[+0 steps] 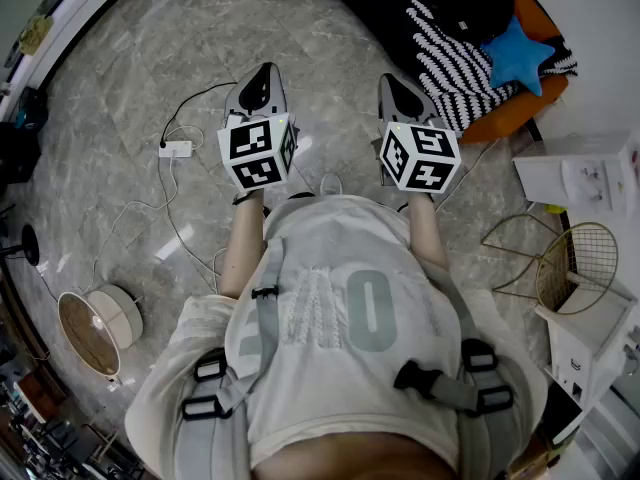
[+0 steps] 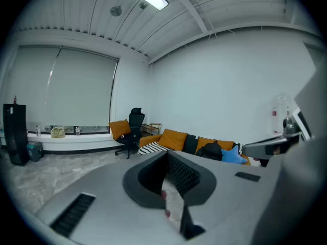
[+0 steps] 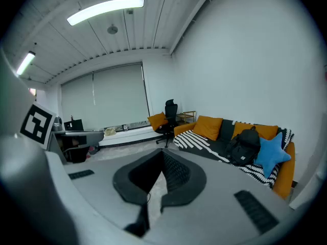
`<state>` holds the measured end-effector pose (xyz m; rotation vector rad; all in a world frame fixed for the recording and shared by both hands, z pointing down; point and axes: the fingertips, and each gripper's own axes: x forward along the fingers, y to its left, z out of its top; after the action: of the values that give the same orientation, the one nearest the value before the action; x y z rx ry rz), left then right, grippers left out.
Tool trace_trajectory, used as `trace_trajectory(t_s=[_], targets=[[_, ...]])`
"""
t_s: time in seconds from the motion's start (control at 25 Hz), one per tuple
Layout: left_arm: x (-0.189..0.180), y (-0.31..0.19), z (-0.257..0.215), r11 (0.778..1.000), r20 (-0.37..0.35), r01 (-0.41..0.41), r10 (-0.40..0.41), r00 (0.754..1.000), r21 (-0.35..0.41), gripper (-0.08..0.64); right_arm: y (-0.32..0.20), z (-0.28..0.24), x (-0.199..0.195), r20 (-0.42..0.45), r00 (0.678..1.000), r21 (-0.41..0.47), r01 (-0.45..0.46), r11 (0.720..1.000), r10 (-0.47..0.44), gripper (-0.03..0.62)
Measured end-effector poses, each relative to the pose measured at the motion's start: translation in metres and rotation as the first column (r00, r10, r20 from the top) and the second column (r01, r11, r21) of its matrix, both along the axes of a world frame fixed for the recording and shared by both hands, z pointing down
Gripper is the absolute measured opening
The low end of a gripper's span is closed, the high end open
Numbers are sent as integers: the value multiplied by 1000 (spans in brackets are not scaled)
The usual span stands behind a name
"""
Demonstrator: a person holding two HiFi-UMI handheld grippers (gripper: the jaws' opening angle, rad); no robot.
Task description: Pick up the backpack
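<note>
- Left hand-held gripper (image 1: 262, 78) and right hand-held gripper (image 1: 400, 88) both clenched tight, nothing between the jaws
- Black backpack (image 3: 245, 144) sits on the sofa (image 3: 287, 173), at the end with the blue star cushion (image 3: 271, 154)

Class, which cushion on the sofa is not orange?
The blue star-shaped cushion beside the black backpack; the orange cushions are plain rectangles.

In the head view, the left forearm (image 1: 243, 248) and right forearm (image 1: 430, 236) reach up from mid-frame, side by side. The left gripper (image 1: 262, 74) sits upper centre-left and the right gripper (image 1: 397, 84) upper centre-right. Both tilt slightly downward, jaws pressed together.
</note>
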<state>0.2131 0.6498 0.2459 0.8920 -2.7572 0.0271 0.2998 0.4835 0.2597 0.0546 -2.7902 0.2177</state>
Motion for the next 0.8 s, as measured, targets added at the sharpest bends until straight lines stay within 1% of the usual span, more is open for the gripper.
trace_trajectory(t_s=[0.28,0.36,0.48,0.6,0.72,0.8], targets=[[-1,-13,0,1000,-3,-22,22,1000,-9,20,-3,10,3,-13,1000,-6,7,1000,-7,6],[2,-20,2,999,-8,-34,34,999,-13,20,-7,13,3,-15,1000,-21,9,1000,-9,6],[4,-28,4,999,-10,-45,45,999,-29,20,-12,13,0,2,1000,-70,7,998,-7,6],[9,-24,5,998,-12,-38,37,999,-43,20,-7,15,-2,17,999,-100,35,994,-34,6],[6,-16,4,998,-8,-19,18,1000,-54,20,-1,19,-8,11,997,-90,74,993,-73,6],[-2,-8,4,999,-19,7,-8,1000,-46,20,-1,17,-11,17,997,-91,82,992,-80,6]])
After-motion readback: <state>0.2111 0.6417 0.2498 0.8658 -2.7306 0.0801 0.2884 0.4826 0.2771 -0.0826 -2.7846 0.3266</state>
